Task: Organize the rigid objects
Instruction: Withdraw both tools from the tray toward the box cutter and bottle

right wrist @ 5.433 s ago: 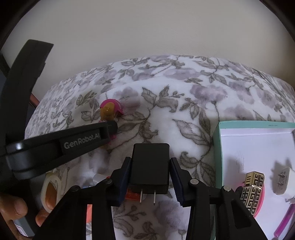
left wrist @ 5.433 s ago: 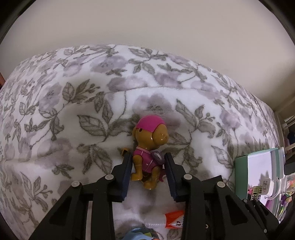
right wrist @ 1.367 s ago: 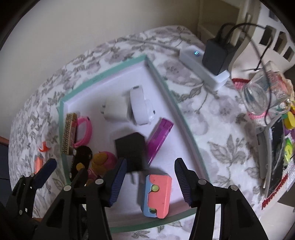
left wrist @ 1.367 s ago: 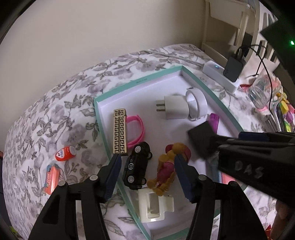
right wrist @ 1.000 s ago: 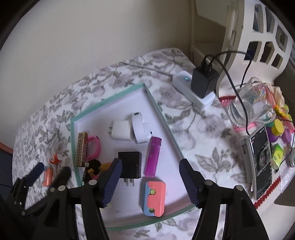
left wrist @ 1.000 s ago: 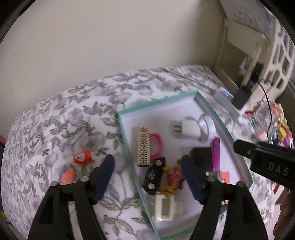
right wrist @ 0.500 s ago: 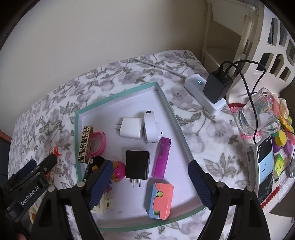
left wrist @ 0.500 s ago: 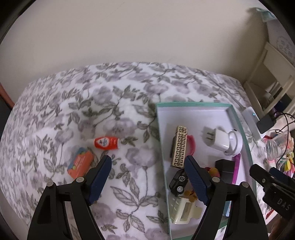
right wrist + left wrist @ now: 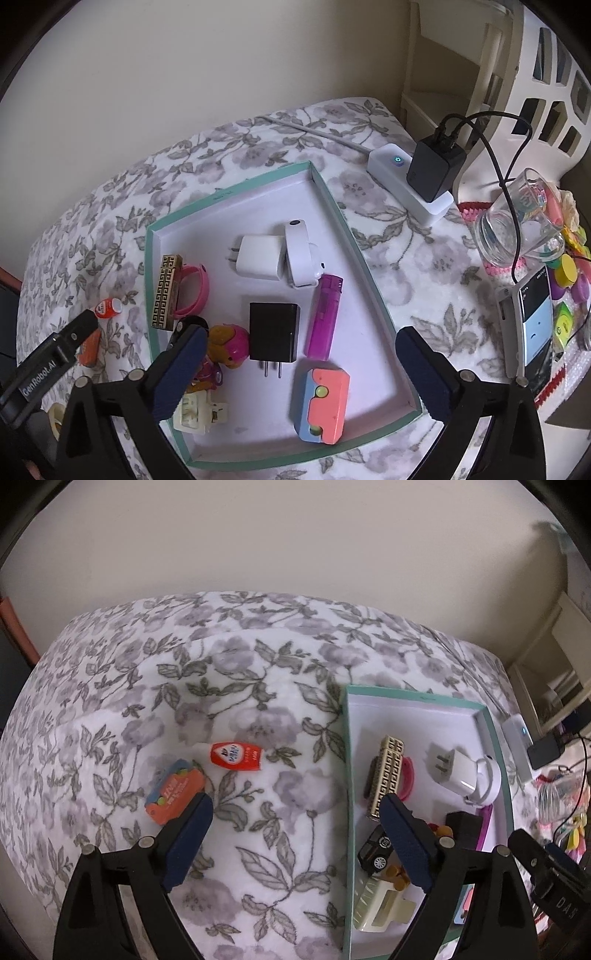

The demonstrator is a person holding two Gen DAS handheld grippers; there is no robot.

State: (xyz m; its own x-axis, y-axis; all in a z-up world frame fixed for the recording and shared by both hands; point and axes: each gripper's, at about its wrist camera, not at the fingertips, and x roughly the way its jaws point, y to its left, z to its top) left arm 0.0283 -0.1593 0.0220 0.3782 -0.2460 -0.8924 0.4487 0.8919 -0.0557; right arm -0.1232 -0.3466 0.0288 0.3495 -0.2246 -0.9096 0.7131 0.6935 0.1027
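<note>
Left tongs (image 9: pixel 295 834) swung off the tray (image 9: pixel 413 701), jaws opening, empty.

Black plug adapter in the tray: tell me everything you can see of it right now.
The black plug adapter is a matte, boxy plastic block lying flat on the white floor of the teal-rimmed tray, its two metal prongs pointing toward the camera. The pink-capped toy dog sits at its left, the purple lighter at its right. Neither gripper touches it.
</note>
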